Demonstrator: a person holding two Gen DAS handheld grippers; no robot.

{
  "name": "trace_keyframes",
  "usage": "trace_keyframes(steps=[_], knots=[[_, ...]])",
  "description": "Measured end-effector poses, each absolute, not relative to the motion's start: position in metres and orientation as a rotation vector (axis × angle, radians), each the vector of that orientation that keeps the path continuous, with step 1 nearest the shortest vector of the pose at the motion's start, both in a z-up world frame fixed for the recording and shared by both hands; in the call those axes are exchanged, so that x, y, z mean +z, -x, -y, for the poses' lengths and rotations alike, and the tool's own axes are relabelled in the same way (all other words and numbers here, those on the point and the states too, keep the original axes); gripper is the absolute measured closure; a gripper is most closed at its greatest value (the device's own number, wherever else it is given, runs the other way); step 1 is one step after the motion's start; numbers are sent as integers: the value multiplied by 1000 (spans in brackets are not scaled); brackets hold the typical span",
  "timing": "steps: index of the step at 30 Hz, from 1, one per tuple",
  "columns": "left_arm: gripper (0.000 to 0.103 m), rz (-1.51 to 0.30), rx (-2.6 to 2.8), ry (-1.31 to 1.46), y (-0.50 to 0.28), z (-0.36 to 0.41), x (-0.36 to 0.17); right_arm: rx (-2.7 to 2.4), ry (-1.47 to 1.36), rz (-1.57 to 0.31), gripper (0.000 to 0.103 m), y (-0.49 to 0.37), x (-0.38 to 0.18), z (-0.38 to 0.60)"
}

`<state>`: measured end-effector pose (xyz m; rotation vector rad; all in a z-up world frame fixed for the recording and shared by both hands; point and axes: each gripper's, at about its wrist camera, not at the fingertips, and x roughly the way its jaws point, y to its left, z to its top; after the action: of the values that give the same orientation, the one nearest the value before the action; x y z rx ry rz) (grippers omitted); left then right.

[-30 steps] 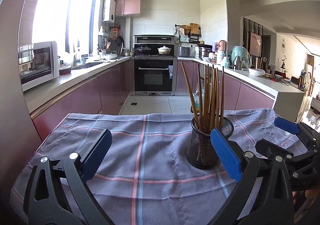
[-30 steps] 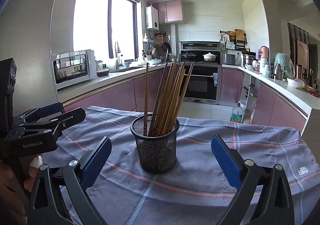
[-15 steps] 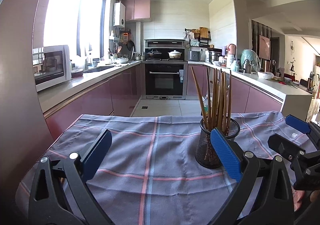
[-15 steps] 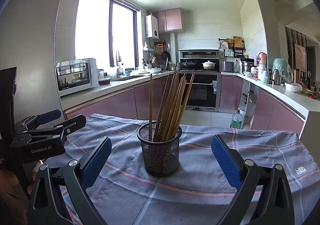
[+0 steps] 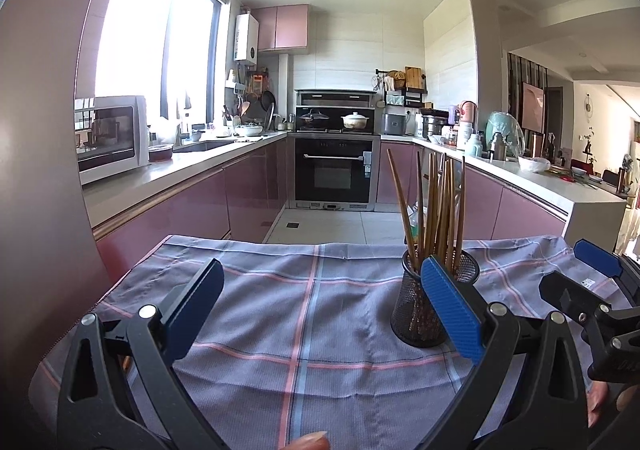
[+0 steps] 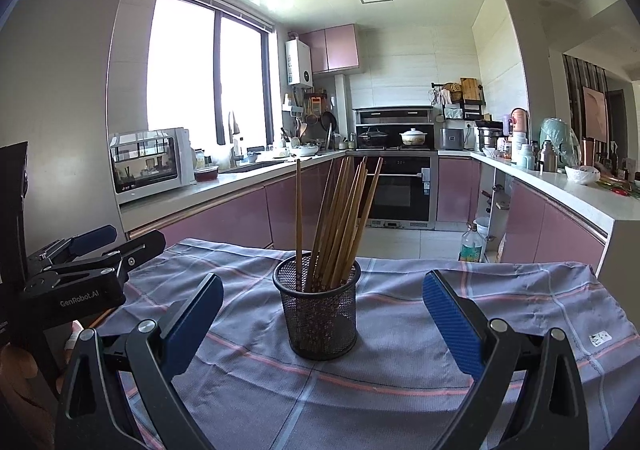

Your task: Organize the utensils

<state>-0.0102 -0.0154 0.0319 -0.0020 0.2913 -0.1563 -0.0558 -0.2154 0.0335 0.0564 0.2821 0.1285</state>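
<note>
Two grippers hang over a worktop spread with a grey-blue checked cloth [image 6: 400, 378], and both have their fingers spread wide with nothing between them. The left gripper [image 5: 320, 314] looks across the cloth's middle; its right finger [image 5: 450, 310] overlaps the cup [image 5: 416, 314] in that view, but whether it touches the cup cannot be told. The right gripper [image 6: 322, 322] faces the cup [image 6: 320, 310] squarely, the cup standing between the lines of its two fingers and further out than their tips. The cup is black wire mesh, upright on the cloth, nearer the worktop's far edge than its near one and towards the right side as the left wrist camera sees it. A bundle of brown chopsticks [image 6: 340, 218] stands in it, most leaning right in the right wrist view, one nearly upright at the left of the bundle. From the left wrist view the chopsticks [image 5: 436, 206] fan out, one tilted left. The left gripper [image 6: 80, 262] appears at the left border of the right wrist view, beside the cloth's left edge; the right gripper [image 5: 592, 282] appears at the right border of the left wrist view, over the cloth's right edge. Beyond the worktop's far edge is a kitchen with pink cabinets, an oven [image 5: 336, 170] and a microwave [image 5: 110, 136].
</note>
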Motion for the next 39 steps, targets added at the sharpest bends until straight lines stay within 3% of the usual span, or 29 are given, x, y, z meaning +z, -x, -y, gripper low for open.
trace_keyframes(steps=[39], knots=[[6,-278,-137,3,16,14,37,128,-69,-279,7,55,31,213]])
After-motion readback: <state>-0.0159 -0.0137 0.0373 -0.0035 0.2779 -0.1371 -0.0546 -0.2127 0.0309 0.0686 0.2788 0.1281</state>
